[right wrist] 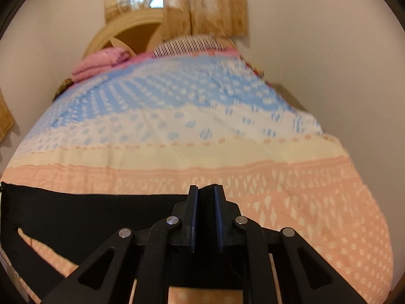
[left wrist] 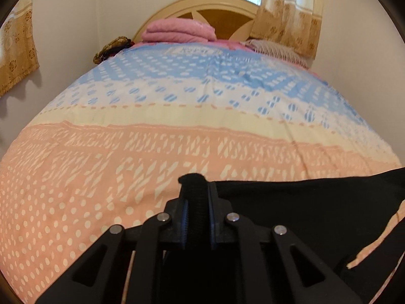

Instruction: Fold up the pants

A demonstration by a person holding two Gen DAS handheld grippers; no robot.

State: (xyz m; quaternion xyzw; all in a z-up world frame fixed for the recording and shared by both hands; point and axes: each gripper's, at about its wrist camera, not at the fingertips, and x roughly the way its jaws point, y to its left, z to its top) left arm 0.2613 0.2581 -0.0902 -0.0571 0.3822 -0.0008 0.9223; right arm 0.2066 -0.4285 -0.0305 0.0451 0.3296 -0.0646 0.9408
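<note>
Pants (left wrist: 316,202), black, lie across the near end of the bed (left wrist: 177,116), one edge clamped in both the left gripper (left wrist: 197,197) and right gripper (right wrist: 206,207) jaws. Early stage: edge pinched, no fold visible yet.

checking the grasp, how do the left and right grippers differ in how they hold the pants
The left gripper pinches a bunched black fold of the pants that pokes up past its tips; in the right gripper the cloth lies flush between the pads. The pants stretch rightward from the left gripper, leftward from the right. Both are shut on the same edge.
</note>
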